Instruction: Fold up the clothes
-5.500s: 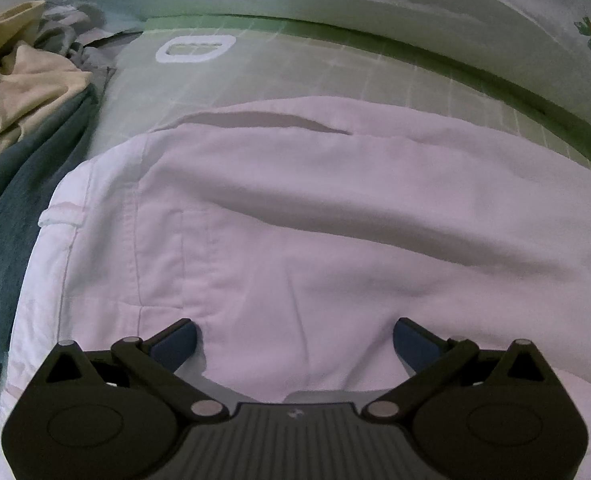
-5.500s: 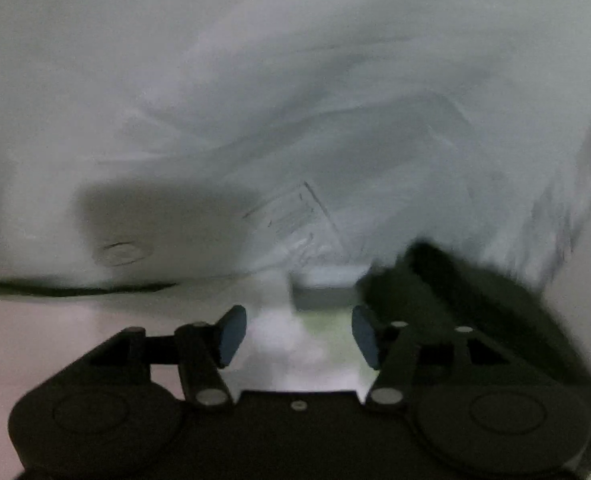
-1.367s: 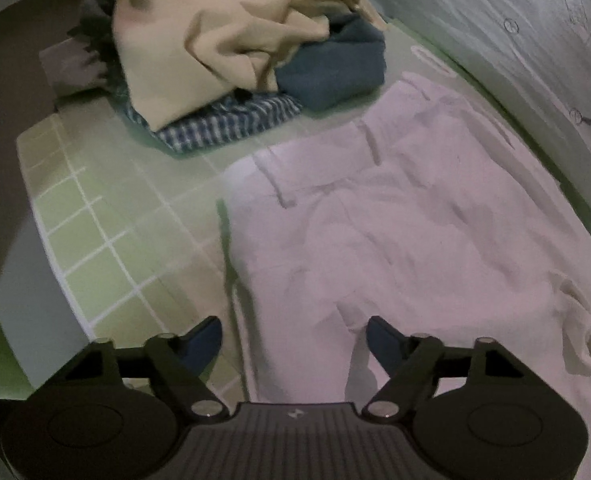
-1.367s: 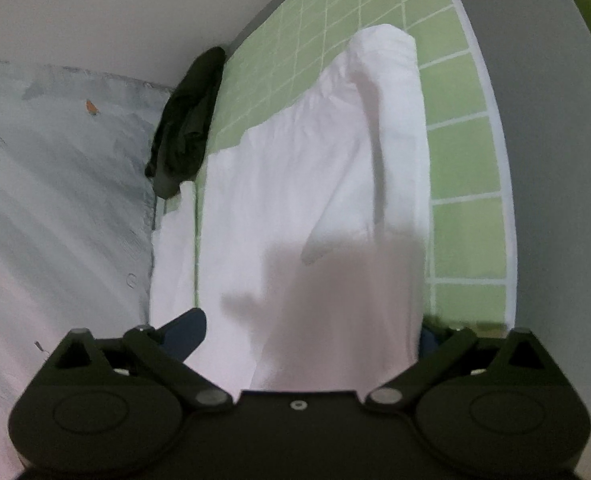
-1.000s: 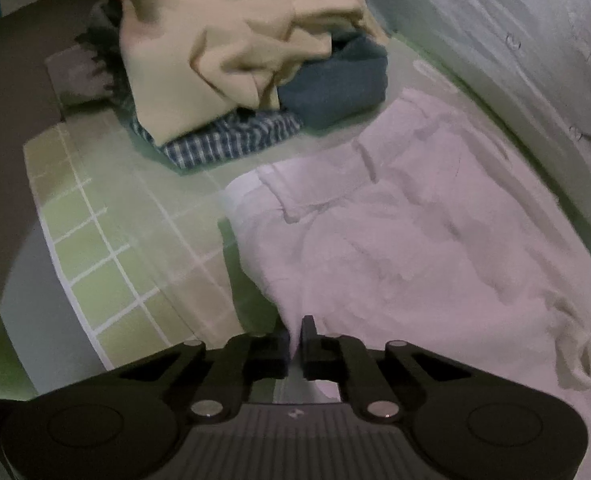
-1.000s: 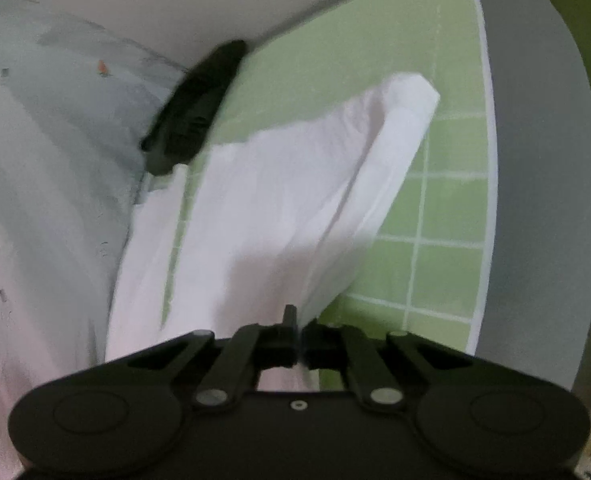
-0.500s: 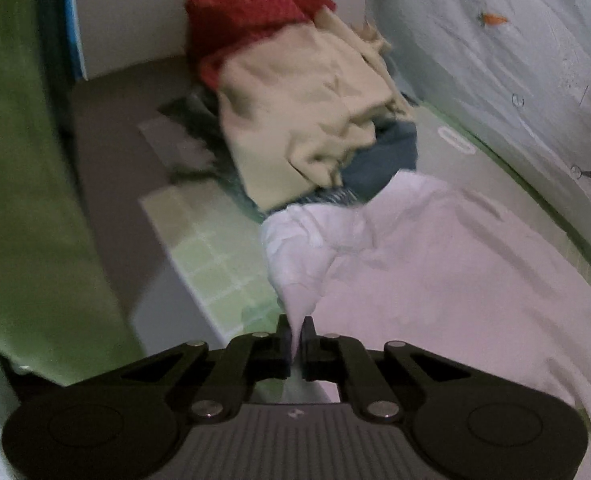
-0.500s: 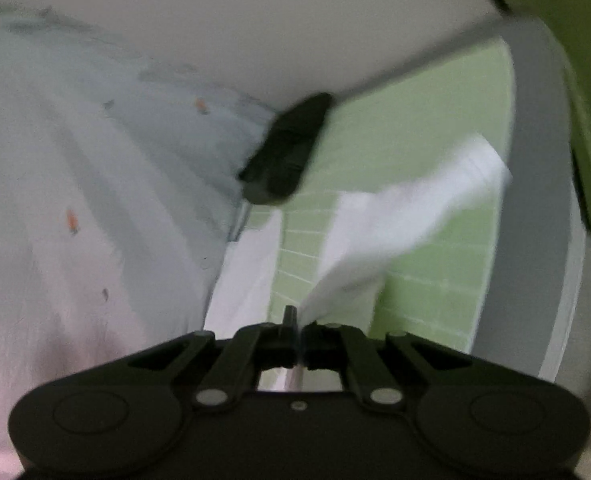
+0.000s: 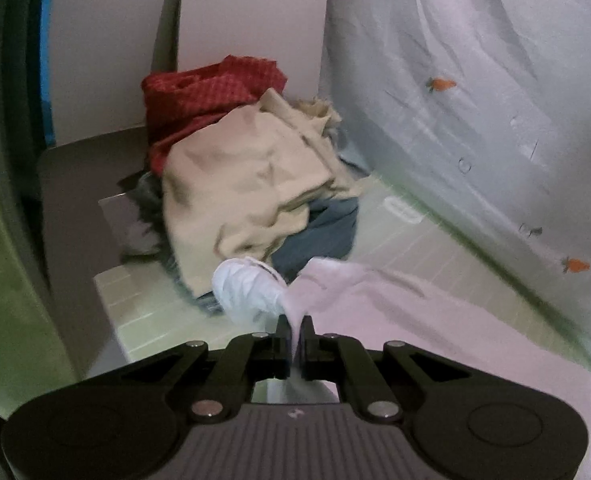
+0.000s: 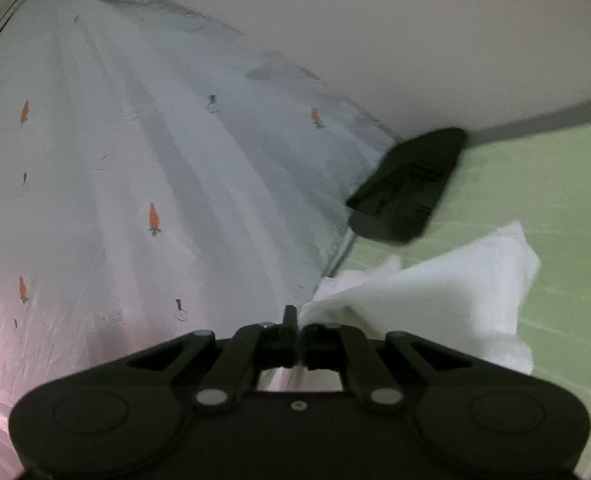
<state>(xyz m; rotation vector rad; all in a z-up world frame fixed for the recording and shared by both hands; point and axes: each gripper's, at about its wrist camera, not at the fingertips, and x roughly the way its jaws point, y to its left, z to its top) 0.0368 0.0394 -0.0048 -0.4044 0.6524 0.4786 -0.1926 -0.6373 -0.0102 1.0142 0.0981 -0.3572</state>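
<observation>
Clamped tight in the left gripper (image 9: 294,330) and the right gripper (image 10: 295,322): pinched edges of the white garment (image 9: 395,320), lifted off the green checked mat (image 9: 147,312). Beyond, toward the mat's far end, heaped laundry pile (image 9: 247,184); alongside, carrot-print sheet (image 10: 135,184).

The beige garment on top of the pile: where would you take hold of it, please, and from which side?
Probably the loose lower hem of the beige garment, the crumpled edge draping over the blue garment. Come from the near side, low over the green checked mat: that edge hangs free, whereas the far side is tucked against the red garment.
</observation>
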